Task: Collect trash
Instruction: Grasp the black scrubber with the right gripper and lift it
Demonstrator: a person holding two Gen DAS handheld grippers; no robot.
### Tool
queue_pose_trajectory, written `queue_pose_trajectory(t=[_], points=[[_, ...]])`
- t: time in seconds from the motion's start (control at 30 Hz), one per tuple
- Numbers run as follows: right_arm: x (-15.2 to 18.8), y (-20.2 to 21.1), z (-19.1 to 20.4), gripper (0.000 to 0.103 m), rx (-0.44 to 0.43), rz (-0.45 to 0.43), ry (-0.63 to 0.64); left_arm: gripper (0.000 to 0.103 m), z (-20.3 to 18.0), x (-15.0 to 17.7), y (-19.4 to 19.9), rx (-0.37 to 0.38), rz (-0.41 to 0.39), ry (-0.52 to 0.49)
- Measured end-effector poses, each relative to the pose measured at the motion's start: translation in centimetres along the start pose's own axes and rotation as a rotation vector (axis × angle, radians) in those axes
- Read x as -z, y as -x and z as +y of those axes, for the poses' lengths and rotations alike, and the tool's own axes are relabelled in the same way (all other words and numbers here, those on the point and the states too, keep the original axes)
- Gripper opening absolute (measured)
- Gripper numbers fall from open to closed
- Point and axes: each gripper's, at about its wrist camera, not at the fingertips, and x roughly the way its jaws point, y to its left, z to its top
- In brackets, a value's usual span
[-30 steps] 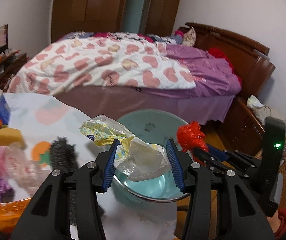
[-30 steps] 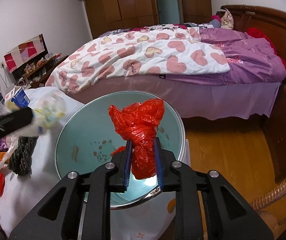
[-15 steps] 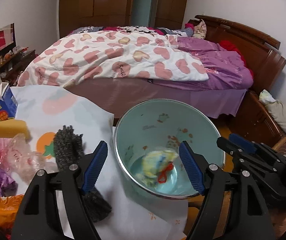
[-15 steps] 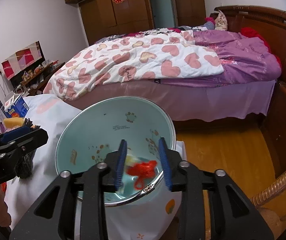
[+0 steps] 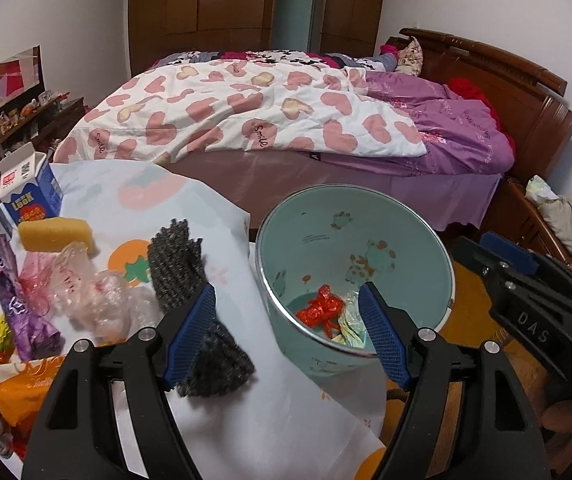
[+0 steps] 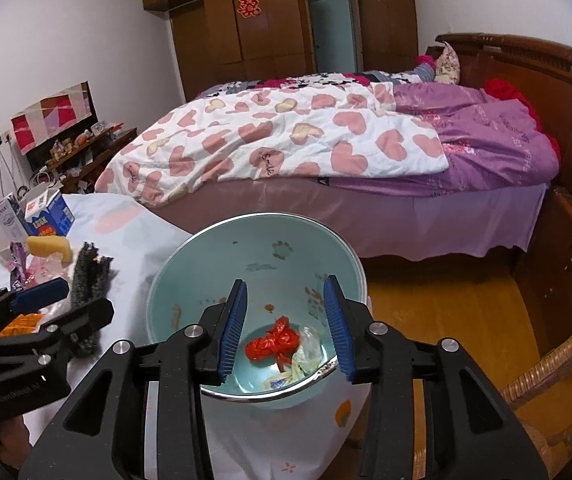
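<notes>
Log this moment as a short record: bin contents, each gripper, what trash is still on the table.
bin: teal, beside the table
in bin: red bag, clear wrapper
left gripper: open, empty
right gripper: open, empty, over the bin
left on table: pink plastic, purple wrapper, grey scrubber, yellow sponge

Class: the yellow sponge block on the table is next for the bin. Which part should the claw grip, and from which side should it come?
Grip the yellow sponge across its narrow width, at mid-length, coming from above. It lies flat with its top bare; a milk carton and pink plastic crowd its sides.
</notes>
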Motion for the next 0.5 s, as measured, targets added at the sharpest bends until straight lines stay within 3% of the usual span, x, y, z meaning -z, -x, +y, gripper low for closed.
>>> queue_pose_trajectory(t=[0.27, 0.5], points=[[0.0, 1.2, 2.1, 0.044, -0.020, -0.014, 0.019, 0.074, 1.9, 1.2, 2.4, -0.066, 0.003, 0.014], [0.6, 1.4, 4.8, 0.047, -0.066, -0.005, 0.027, 0.078, 4.9, 2.7, 4.4, -0.184, 0.005, 0.035]])
